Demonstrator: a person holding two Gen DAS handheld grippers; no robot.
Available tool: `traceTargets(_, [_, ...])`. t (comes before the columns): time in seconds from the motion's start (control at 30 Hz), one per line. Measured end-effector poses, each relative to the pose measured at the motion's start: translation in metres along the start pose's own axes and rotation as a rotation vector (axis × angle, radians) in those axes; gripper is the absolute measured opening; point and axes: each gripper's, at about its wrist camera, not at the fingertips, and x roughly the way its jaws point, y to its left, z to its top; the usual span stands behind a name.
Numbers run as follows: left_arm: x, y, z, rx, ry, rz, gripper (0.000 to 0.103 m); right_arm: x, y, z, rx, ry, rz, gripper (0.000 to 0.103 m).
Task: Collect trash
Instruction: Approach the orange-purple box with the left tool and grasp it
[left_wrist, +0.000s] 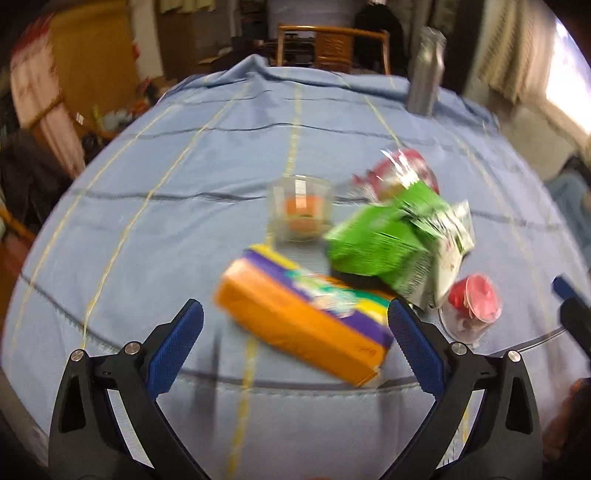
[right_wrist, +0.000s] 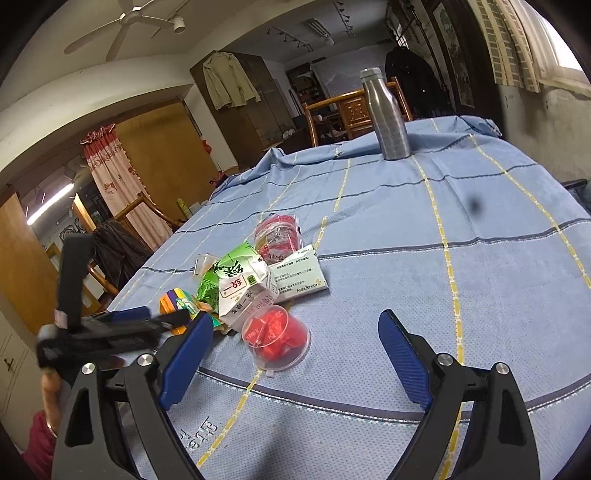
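Trash is bunched in one loose pile near the front edge of a table covered by a blue cloth with yellow and dark grid lines. The clustering is judged deliberate, so that every piece sits within reach of both tools.

Left gripper: spread wide, nothing held, blue ribbed pads set either side of the orange and purple carton. The carton is rectangular, glossy card, lying flat and skewed. It is judged to be the next pick; the left view is motion-blurred, so contact cannot be confirmed.

Right gripper: also wide and empty, held low near the clear plastic cup, which lies on its side with red wrappers inside.

Behind these:
- crumpled green and white carton, creased and partly collapsed, resting on the orange carton
- flat white leaflet box, just right of it
- clear bag with red contents, crinkly film, farther back
- small clear cup upright, something orange inside

A brushed metal bottle stands far back, well apart, likely not trash. No bin is seen.
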Motion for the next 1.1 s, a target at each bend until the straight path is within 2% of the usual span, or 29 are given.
traceTargets(0.1, [0.011, -0.009, 0.002, 0.031, 0.020, 0.025, 0.097, 0.002, -0.004, 0.001, 0.015, 0.006, 0.011, 0.089])
traceTargets(0.17, [0.010, 0.003, -0.001, 0.030, 0.025, 0.034, 0.097, 0.001, -0.003, 0.000, 0.017, 0.004, 0.013, 0.089])
traceTargets(0.3, [0.006, 0.059, -0.008, -0.001, 0.024, 0.154, 0.097, 0.000, -0.004, 0.000, 0.018, -0.006, 0.021, 0.089])
traceTargets(0.33, [0.002, 0.083, -0.013, -0.036, 0.032, 0.190, 0.097, -0.001, -0.004, 0.000, 0.016, -0.010, 0.025, 0.089])
traceTargets(0.37, [-0.001, 0.094, -0.013, -0.057, 0.034, 0.193, 0.096, -0.001, -0.003, 0.000, 0.013, -0.012, 0.028, 0.089])
traceTargets(0.43, [-0.014, 0.115, -0.018, -0.107, 0.023, 0.130, 0.096, -0.002, -0.002, 0.000, 0.008, -0.017, 0.029, 0.089])
traceTargets(0.53, [-0.022, 0.119, -0.018, -0.144, 0.003, 0.016, 0.096, -0.003, -0.001, -0.001, 0.001, -0.020, 0.024, 0.089])
traceTargets(0.7, [-0.003, 0.120, -0.018, -0.238, 0.056, 0.041, 0.096, -0.002, -0.001, -0.001, 0.001, -0.014, 0.013, 0.089])
traceTargets(0.83, [0.022, 0.130, -0.017, -0.340, 0.104, 0.008, 0.096, 0.000, 0.001, 0.000, -0.009, -0.005, 0.016, 0.089])
traceTargets(0.9, [0.022, 0.120, -0.012, -0.294, 0.077, 0.037, 0.095, 0.000, 0.001, 0.000, -0.011, -0.006, 0.015, 0.089])
traceTargets(1.1, [0.011, 0.080, -0.011, -0.072, -0.005, -0.035, 0.071, 0.002, 0.012, -0.002, -0.066, -0.002, -0.001, 0.089])
